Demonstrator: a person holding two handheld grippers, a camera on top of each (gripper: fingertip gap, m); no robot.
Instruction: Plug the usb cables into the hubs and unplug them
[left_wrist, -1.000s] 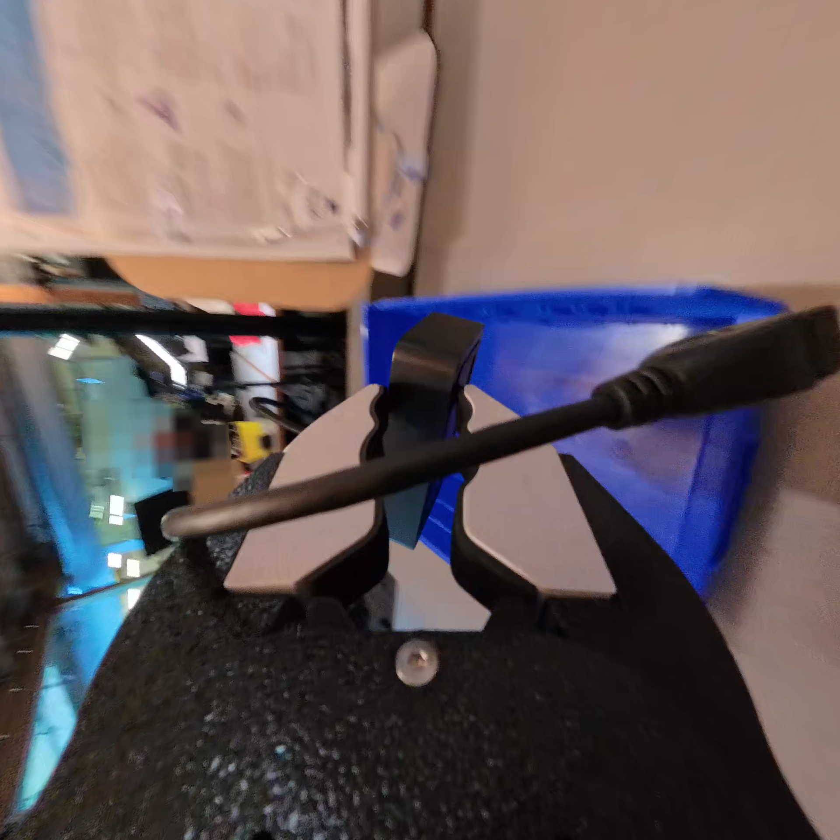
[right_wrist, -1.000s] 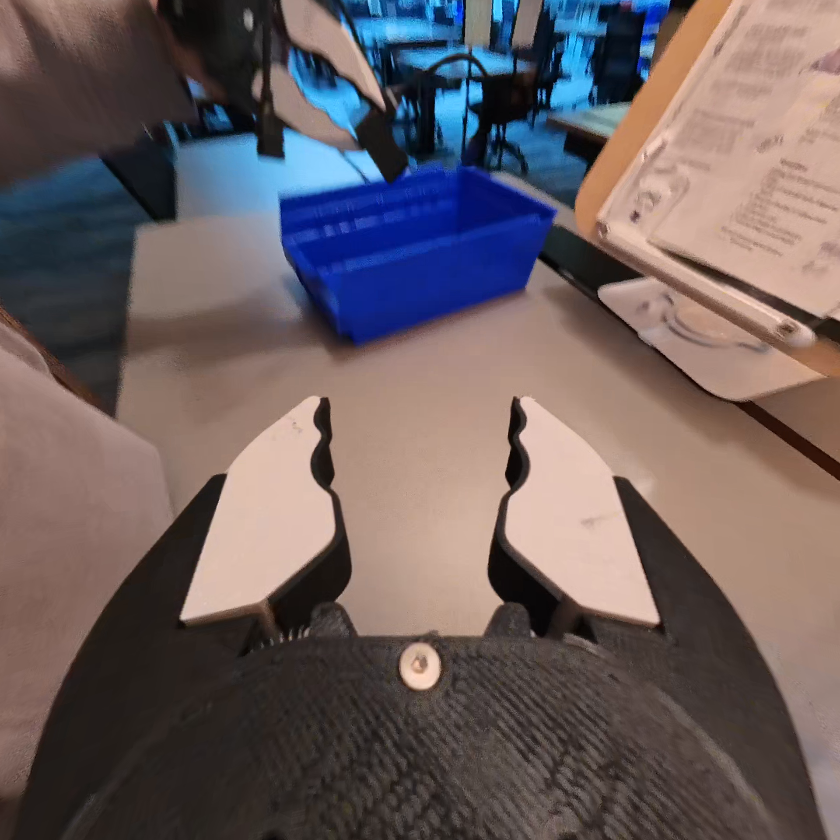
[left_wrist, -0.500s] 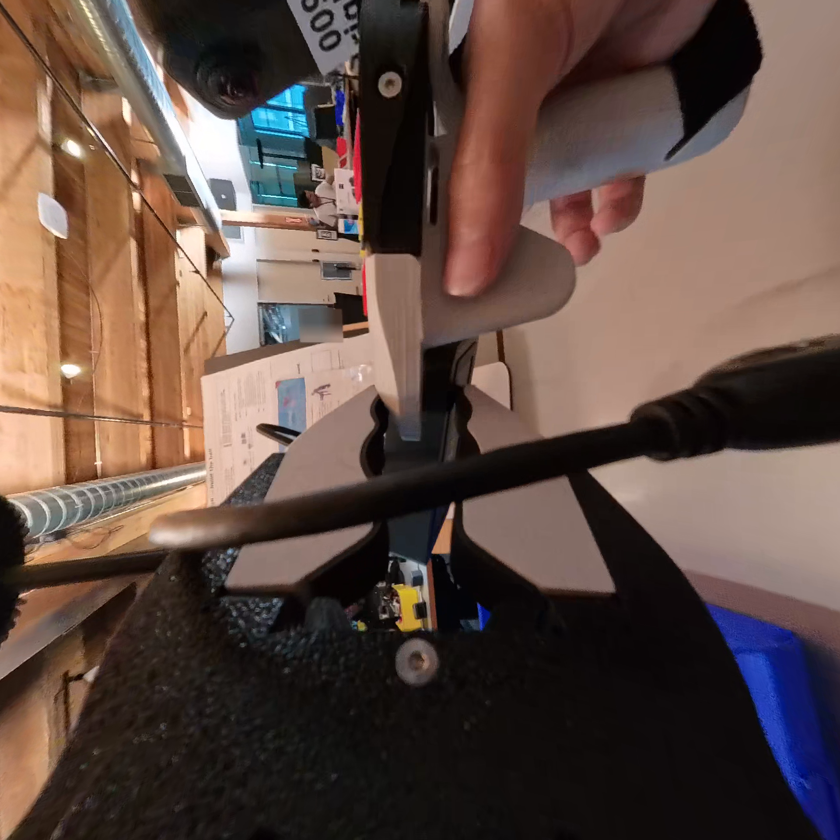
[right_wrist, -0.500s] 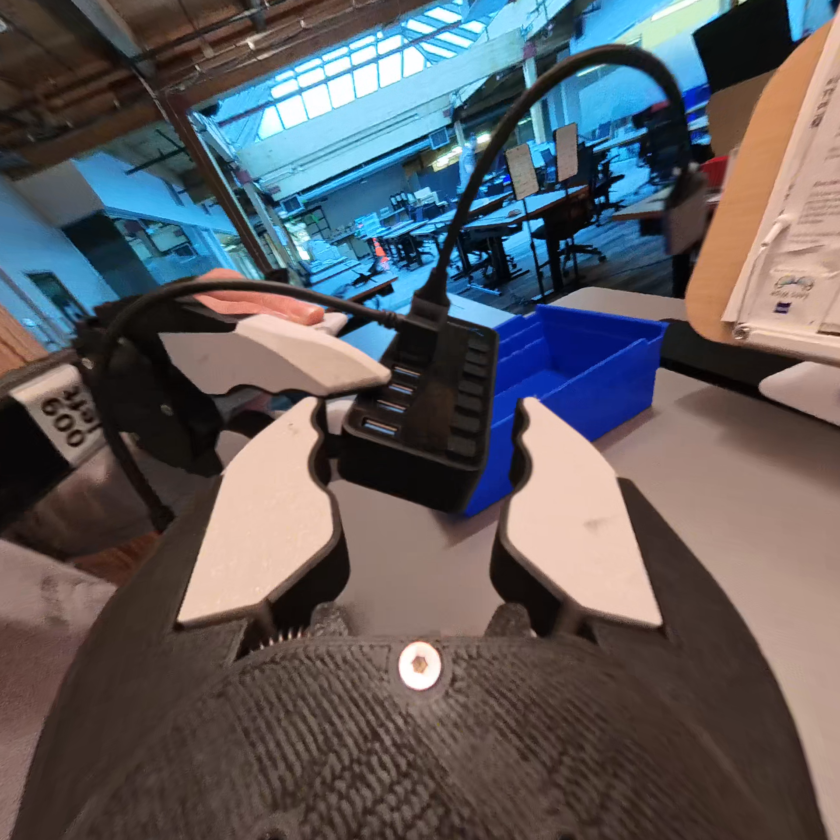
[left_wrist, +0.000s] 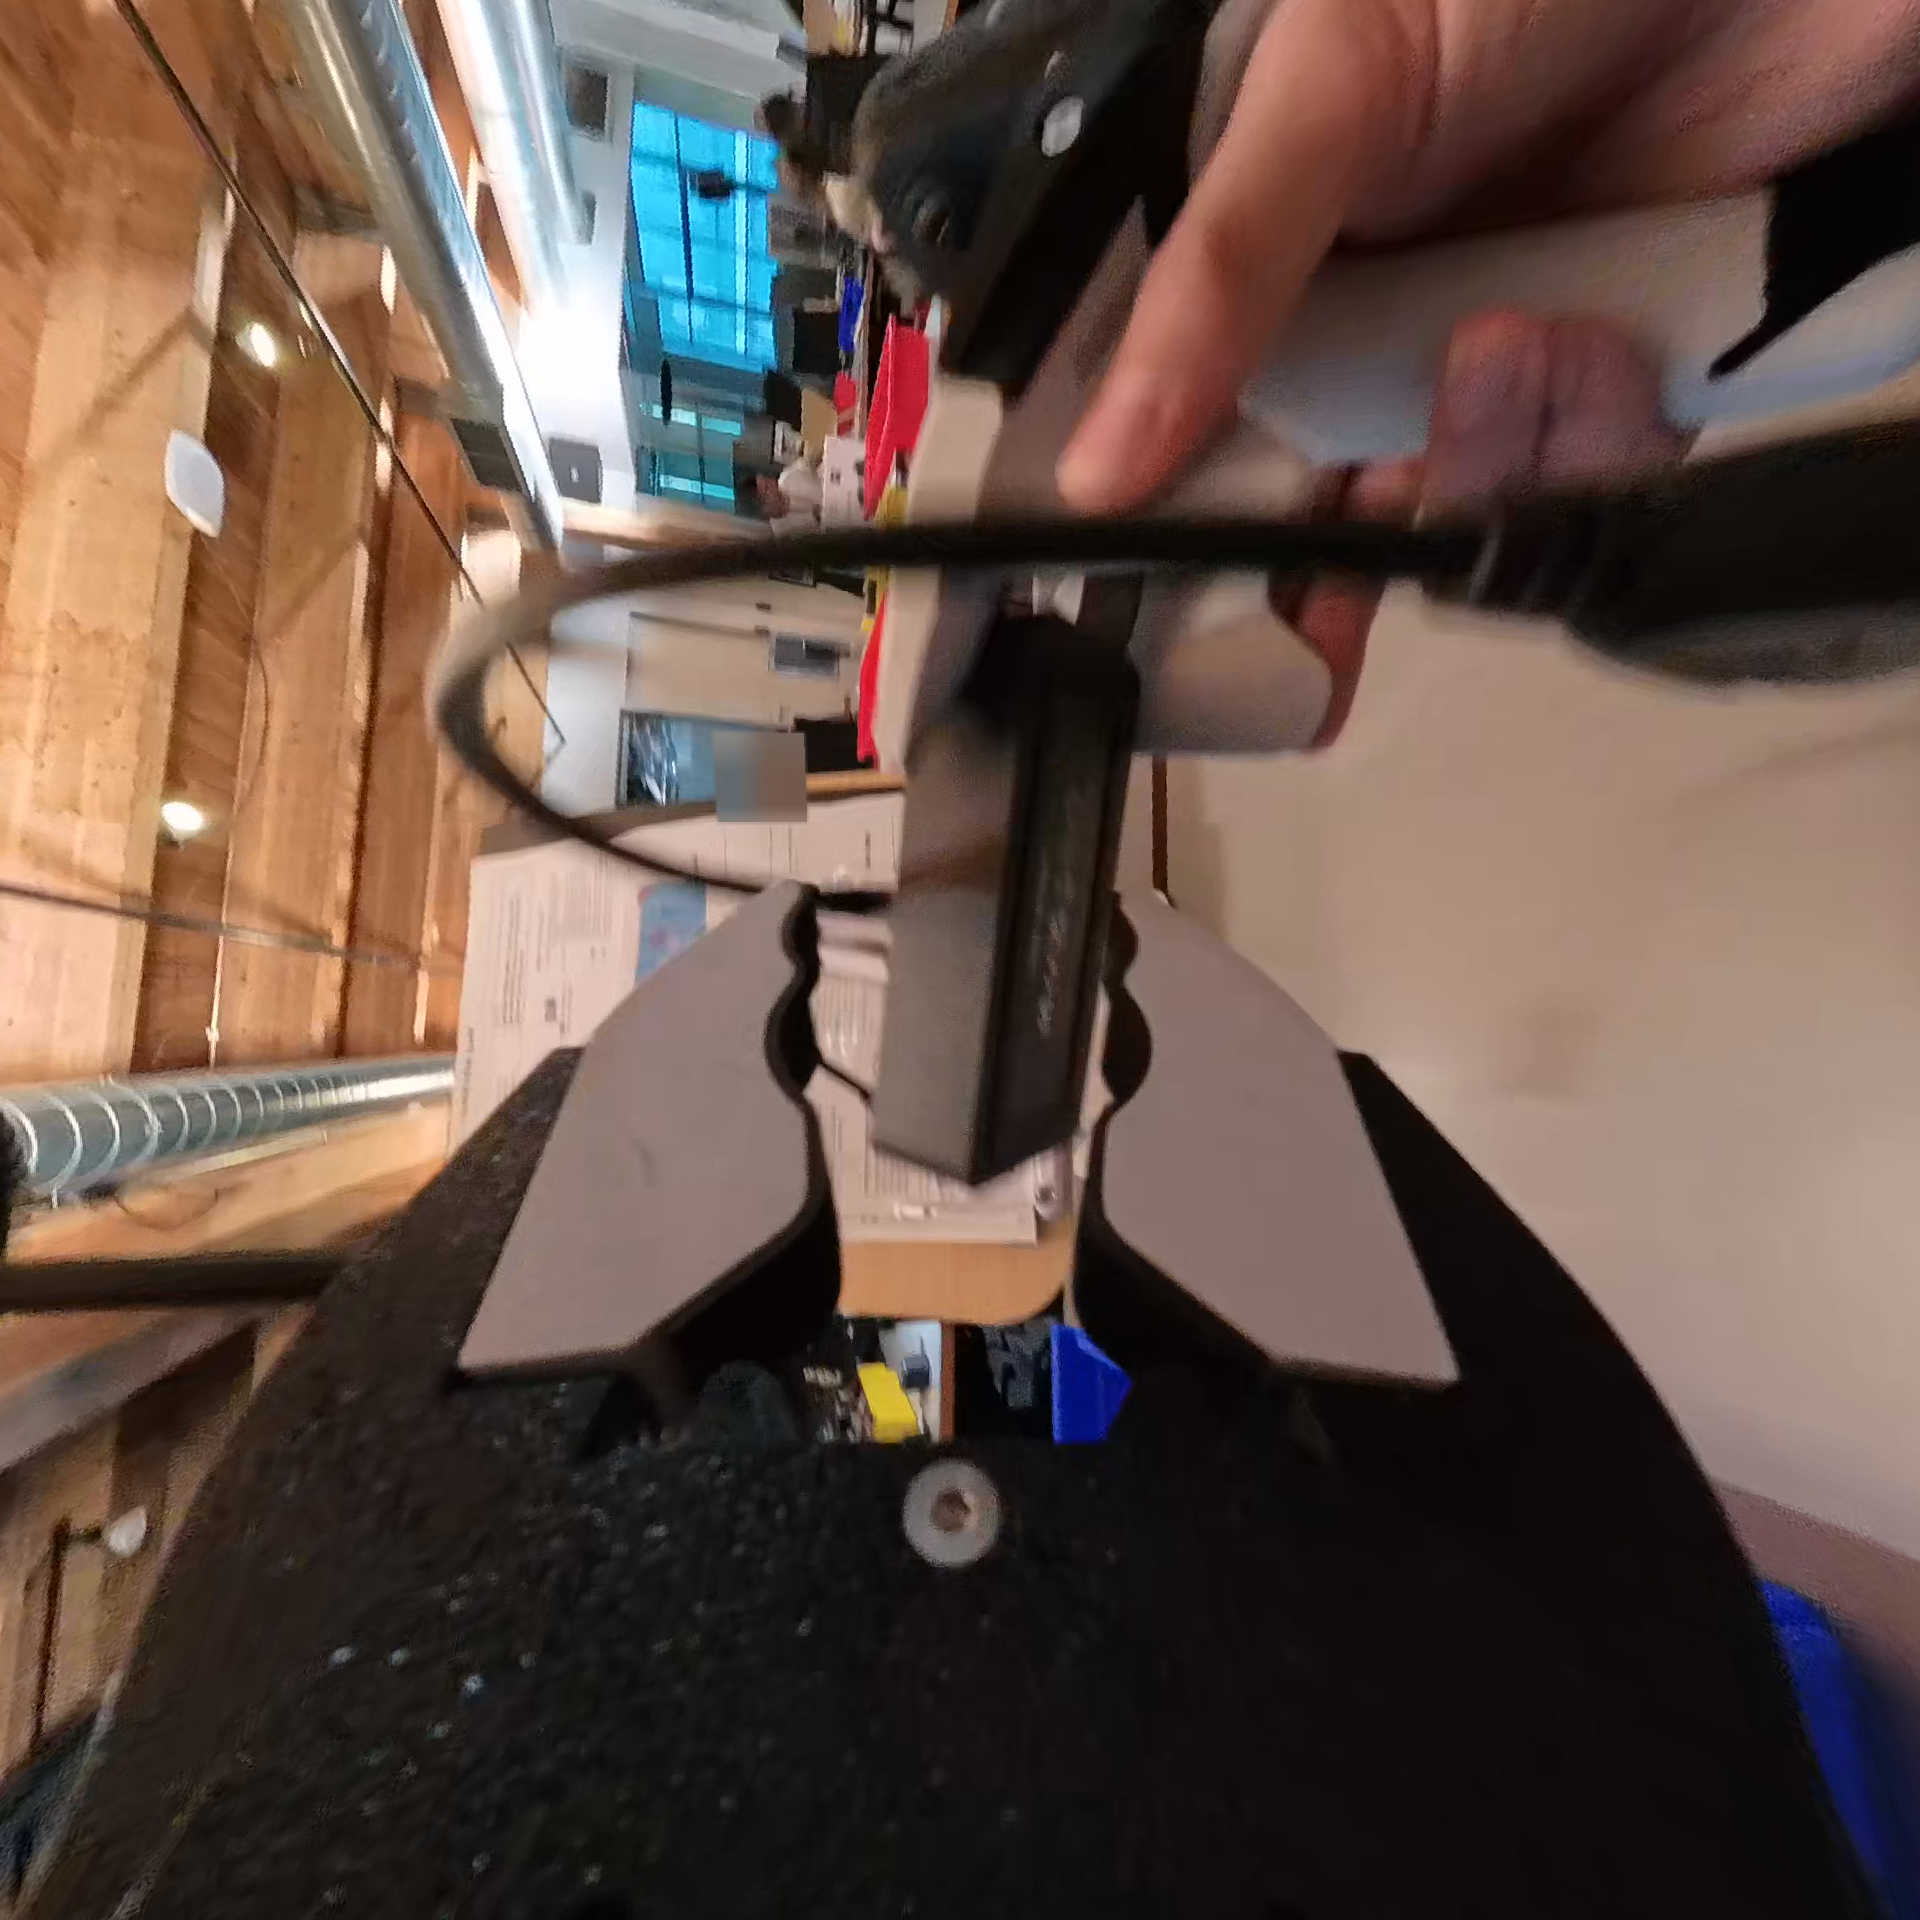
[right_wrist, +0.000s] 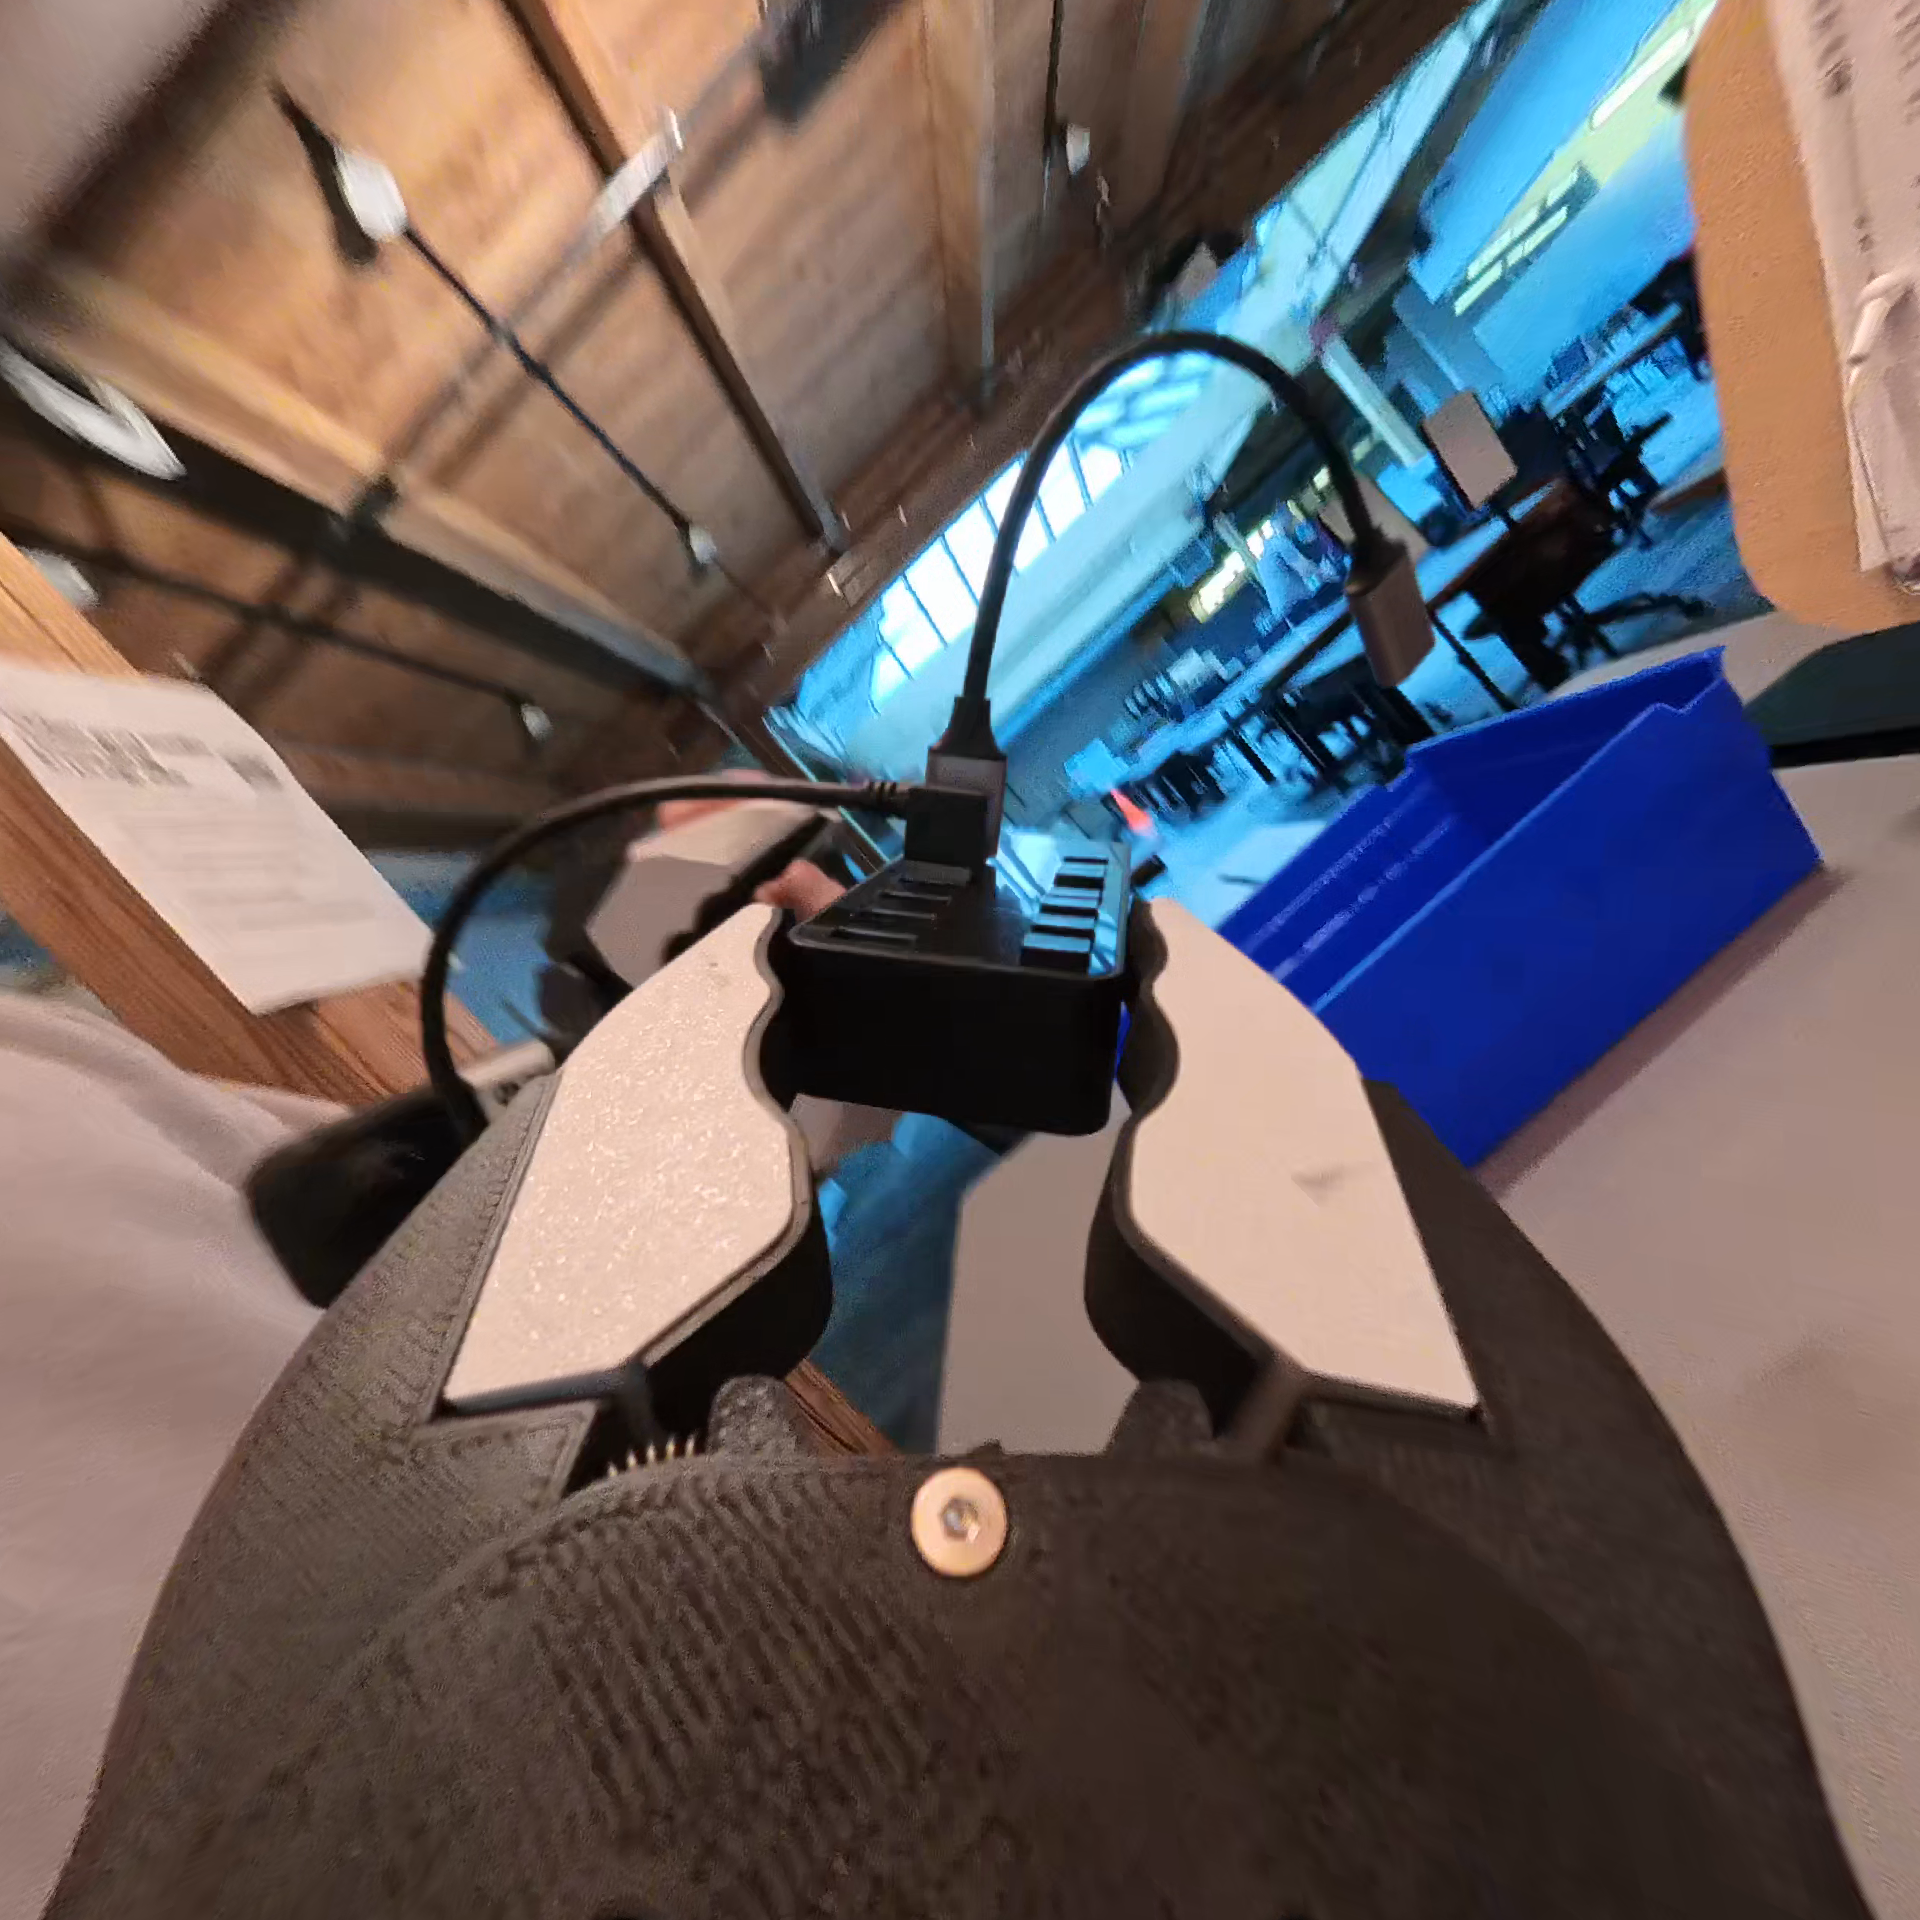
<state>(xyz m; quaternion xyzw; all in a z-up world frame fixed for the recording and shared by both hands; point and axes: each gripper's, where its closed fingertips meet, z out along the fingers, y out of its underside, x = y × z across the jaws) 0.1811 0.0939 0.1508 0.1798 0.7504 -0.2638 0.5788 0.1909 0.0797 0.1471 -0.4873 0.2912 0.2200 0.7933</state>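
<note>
A black USB hub (right_wrist: 956, 1018) with rows of ports is held in the air between both grippers. My right gripper (right_wrist: 956, 935) is shut on its near end. It also shows in the left wrist view (left_wrist: 1070, 665), held by a hand (left_wrist: 1351, 156). My left gripper (left_wrist: 956, 935) is open around the hub's (left_wrist: 1018, 997) other end, with a gap on its left side. Two black cables are plugged into the hub. One cable (right_wrist: 1039, 488) arcs up to a free plug (right_wrist: 1387, 613). The other cable (right_wrist: 644, 805) loops left and crosses the left wrist view (left_wrist: 935, 545).
A blue plastic bin (right_wrist: 1538, 935) stands on the grey table (right_wrist: 1662, 1351) to the right of the hub. A clipboard with paper sheets (right_wrist: 1818, 312) stands at the far right and shows behind the hub in the left wrist view (left_wrist: 551, 966). A grey sleeve (right_wrist: 104, 1247) is at left.
My right gripper has closed on the hub. My left gripper, shut on the hub before, has opened. Both views have tilted upward.
</note>
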